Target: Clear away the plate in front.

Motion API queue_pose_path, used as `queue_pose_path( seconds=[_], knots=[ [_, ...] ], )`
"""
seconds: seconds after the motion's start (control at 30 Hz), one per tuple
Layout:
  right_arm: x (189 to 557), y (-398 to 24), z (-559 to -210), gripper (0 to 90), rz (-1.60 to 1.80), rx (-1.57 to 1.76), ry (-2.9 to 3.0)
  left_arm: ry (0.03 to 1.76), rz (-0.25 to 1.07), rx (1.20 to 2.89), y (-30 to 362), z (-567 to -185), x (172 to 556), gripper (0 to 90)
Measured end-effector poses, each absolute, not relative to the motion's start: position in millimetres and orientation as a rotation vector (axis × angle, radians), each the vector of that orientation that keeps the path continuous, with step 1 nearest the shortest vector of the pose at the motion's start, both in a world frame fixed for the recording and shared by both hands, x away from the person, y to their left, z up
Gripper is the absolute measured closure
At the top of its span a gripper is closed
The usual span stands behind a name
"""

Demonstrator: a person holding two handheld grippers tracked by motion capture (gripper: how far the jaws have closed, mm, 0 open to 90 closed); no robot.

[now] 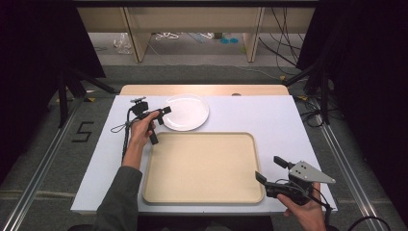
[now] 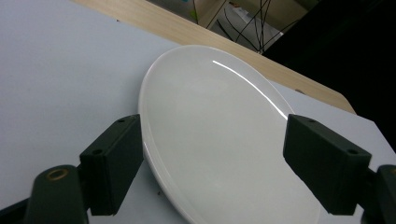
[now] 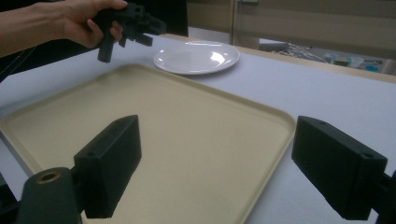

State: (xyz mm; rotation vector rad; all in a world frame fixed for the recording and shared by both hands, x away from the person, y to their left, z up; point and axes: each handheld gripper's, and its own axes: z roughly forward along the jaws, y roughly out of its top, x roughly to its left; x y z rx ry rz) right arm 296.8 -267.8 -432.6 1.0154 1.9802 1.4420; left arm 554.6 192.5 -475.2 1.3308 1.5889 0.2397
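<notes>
Reaching for the plate [image 1: 187, 111], the left gripper [image 1: 161, 117] has its jaws wide apart and empty, straddling the near rim, probably to pinch it; the plate lies on the table [image 1: 269, 118] just beyond the tray [image 1: 202, 168]; the right gripper [image 1: 270, 174] waits agape, empty, by the tray's near right corner, likely to steady it.

1. Tray [image 1: 202, 168]: its bare floor gives you open passage; only the low rim interrupts.
2. Plate [image 1: 186, 111]: lies just beyond the tray's far rim, your left gripper [image 1: 161, 125] at its near-left edge, jaws wide.
3. Table [image 1: 269, 118], right half: unobstructed around your right gripper [image 1: 269, 169].
</notes>
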Motion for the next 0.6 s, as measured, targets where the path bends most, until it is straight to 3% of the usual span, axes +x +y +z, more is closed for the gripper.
queue_pose_path(
  seconds=[0.6],
  knots=[
    [297, -265, -433, 17.0, 1.46, 1.009, 2.002, 1.688, 0.116, 1.264, 199, -490, 564, 28.2]
  ],
)
